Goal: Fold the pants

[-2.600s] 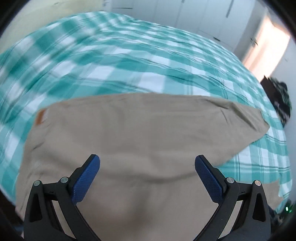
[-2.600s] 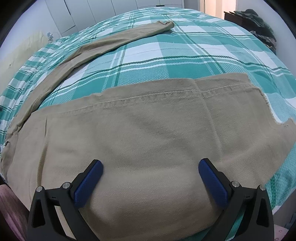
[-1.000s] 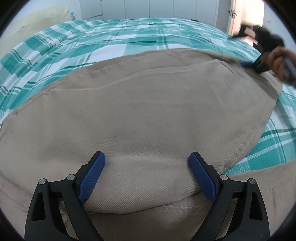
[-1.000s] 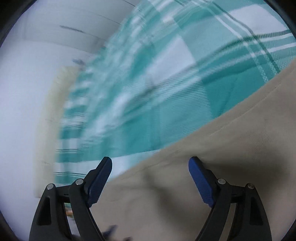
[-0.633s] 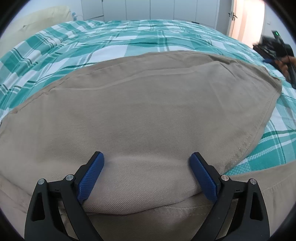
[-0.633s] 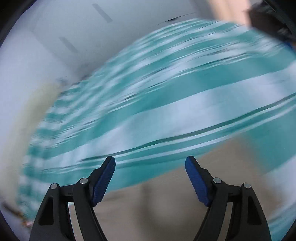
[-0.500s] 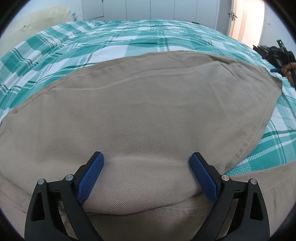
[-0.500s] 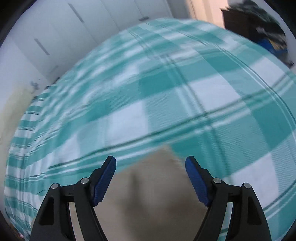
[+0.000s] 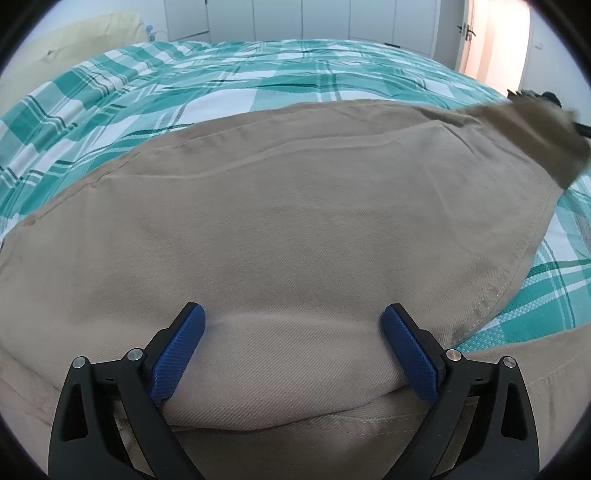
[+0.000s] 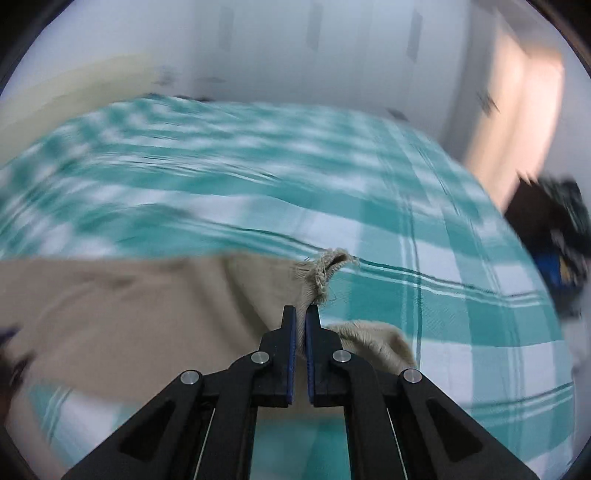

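The tan pants (image 9: pixel 280 229) lie spread on a green and white checked bed. My left gripper (image 9: pixel 291 354) is open, its blue pads resting on the cloth on either side of a raised fold near the front edge. My right gripper (image 10: pixel 300 314) is shut on the frayed hem of a pant leg (image 10: pixel 325 269) and holds it lifted above the bed; the view is blurred by motion. In the left wrist view that lifted leg end (image 9: pixel 532 129) hangs blurred at the far right.
The checked bedspread (image 9: pixel 258 81) stretches to white wardrobe doors (image 9: pixel 325 18) at the back. A pale headboard or pillow (image 9: pixel 85 33) is at the far left. A doorway (image 9: pixel 495 40) and dark clutter (image 10: pixel 554 221) lie to the right.
My right gripper has closed on the pant leg's hem and lifted it. The left gripper has stayed in place, open on the cloth.
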